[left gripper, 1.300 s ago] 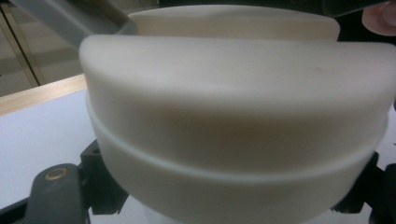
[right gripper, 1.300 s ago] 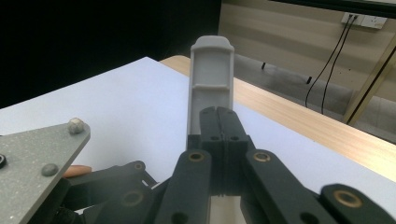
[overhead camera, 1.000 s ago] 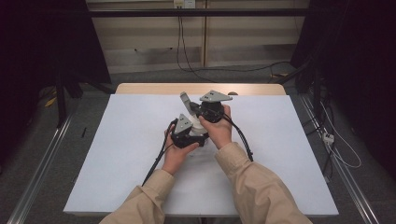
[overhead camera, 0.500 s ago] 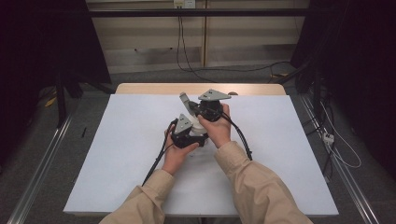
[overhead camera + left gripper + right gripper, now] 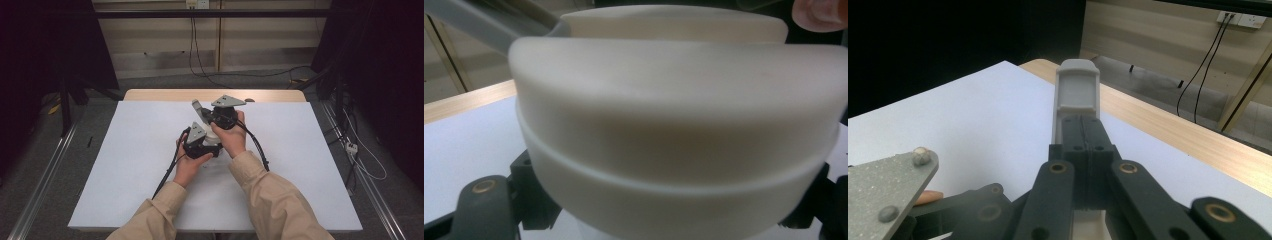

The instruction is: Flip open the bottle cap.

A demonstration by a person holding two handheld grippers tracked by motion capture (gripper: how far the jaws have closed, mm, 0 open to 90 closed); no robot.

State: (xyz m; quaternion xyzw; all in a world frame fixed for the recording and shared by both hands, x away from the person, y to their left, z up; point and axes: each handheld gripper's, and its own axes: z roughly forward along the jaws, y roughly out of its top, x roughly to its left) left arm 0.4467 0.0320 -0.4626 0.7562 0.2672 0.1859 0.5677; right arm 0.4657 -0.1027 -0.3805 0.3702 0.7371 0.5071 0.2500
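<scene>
Grey handle [image 5: 1076,95] clamped in right tongs [image 5: 223,116], white pot [image 5: 674,140] gripped by left tongs [image 5: 200,142], hands close tog. mid-table [image 5: 125,165]

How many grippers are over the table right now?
2: the left gripper near the table's middle, the right gripper just beyond it, pinching a grey handle.

- A cream bowl-shaped pot [image 5: 674,130], smooth and rounded with a raised band around its body, is held above the middle of the white table.
- Its flat grey handle [image 5: 1075,95], with a rounded tip, sticks out and tilts upward toward the far edge.
</scene>
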